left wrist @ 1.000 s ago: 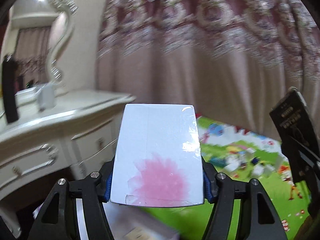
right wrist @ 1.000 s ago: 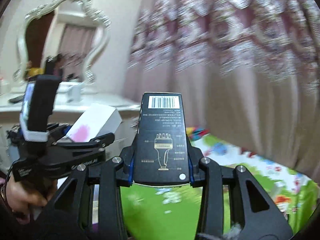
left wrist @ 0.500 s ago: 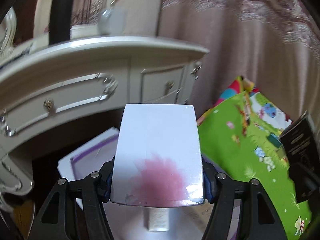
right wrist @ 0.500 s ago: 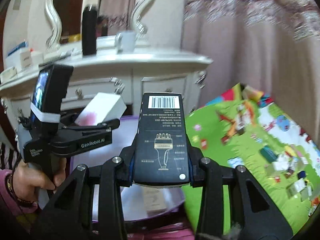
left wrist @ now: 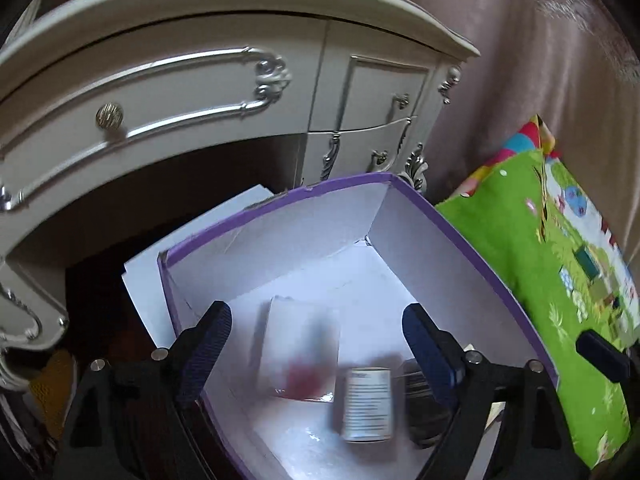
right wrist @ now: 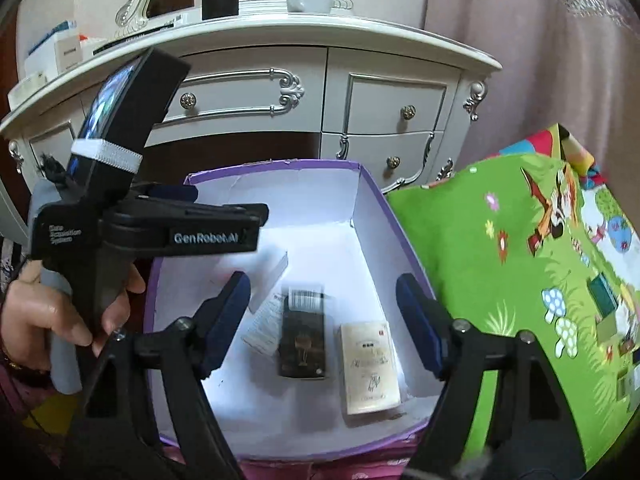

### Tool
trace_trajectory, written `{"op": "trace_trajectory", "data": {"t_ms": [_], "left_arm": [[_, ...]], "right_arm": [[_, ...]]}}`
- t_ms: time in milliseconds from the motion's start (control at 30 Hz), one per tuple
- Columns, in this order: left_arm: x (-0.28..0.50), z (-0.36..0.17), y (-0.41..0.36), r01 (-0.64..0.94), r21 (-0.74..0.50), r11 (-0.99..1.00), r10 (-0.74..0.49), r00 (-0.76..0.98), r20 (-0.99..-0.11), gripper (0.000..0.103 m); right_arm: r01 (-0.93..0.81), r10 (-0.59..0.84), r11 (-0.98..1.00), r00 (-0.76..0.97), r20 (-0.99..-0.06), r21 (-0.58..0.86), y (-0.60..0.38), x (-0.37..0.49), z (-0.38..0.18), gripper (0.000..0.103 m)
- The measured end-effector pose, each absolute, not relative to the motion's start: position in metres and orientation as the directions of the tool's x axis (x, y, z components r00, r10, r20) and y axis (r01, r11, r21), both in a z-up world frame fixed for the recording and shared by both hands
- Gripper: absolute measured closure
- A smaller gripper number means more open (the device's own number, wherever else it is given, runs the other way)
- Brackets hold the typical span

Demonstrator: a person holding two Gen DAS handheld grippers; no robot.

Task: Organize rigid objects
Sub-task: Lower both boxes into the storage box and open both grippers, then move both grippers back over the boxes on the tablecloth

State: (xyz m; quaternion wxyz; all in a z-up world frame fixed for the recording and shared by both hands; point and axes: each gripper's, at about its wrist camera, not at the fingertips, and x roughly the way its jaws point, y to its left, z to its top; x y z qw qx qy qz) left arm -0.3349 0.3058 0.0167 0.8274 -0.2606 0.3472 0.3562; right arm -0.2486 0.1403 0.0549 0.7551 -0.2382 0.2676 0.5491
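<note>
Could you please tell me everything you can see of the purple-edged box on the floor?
The purple-edged box is an open cardboard carton, white inside, with a thin purple rim and worn, creased corners. It sits on the floor before the white dresser, its right side against the green play mat. Inside are a black box, a cream box, a small white box and a blurred white box with a pink flower. Neither gripper touches it.
</note>
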Motion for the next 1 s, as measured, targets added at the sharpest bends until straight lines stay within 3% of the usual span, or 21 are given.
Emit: {"op": "trace_trajectory", "data": {"t_ms": [133, 200, 233, 433, 533, 667, 833, 1000], "left_arm": [[-0.333, 0.021, 0.303, -0.758, -0.231, 0.611, 0.398, 0.546, -0.737, 0.014], [-0.328, 0.026, 0.296, -0.74, -0.251, 0.623, 0.389, 0.573, -0.722, 0.008], [-0.322, 0.027, 0.29, -0.715, -0.284, 0.639, 0.357, 0.602, -0.714, 0.001], [-0.263, 0.032, 0.243, -0.485, -0.466, 0.739, 0.039, 0.723, -0.69, 0.0], [-0.212, 0.026, 0.199, -0.395, -0.454, 0.799, -0.102, 0.655, -0.749, 0.0], [-0.156, 0.025, 0.136, -0.252, -0.392, 0.885, -0.186, 0.58, -0.793, 0.0], [-0.1, 0.021, 0.068, -0.122, -0.287, 0.95, -0.174, 0.556, -0.813, 0.0], [-0.047, 0.017, 0.033, -0.143, -0.235, 0.961, -0.114, 0.569, -0.814, 0.0]], "right_arm": [[-0.941, 0.718, 0.331, 0.304, -0.626, -0.078, 0.116, -0.236, 0.067, 0.018], [-0.928, 0.722, 0.369, 0.326, -0.61, -0.059, 0.102, -0.225, 0.073, 0.014], [-0.921, 0.722, 0.386, 0.334, -0.606, -0.049, 0.094, -0.218, 0.076, 0.014], [-0.821, 0.624, 0.566, 0.487, -0.611, -0.077, 0.019, -0.165, 0.074, 0.012], [-0.742, 0.542, 0.666, 0.55, -0.635, -0.074, -0.031, -0.135, 0.063, 0.012], [-0.599, 0.406, 0.798, 0.612, -0.679, -0.063, -0.109, -0.094, 0.053, 0.012], [-0.412, 0.251, 0.909, 0.659, -0.709, -0.061, -0.197, -0.057, 0.045, 0.011], [-0.298, 0.186, 0.954, 0.645, -0.741, -0.019, -0.249, -0.034, 0.027, 0.011]]}}
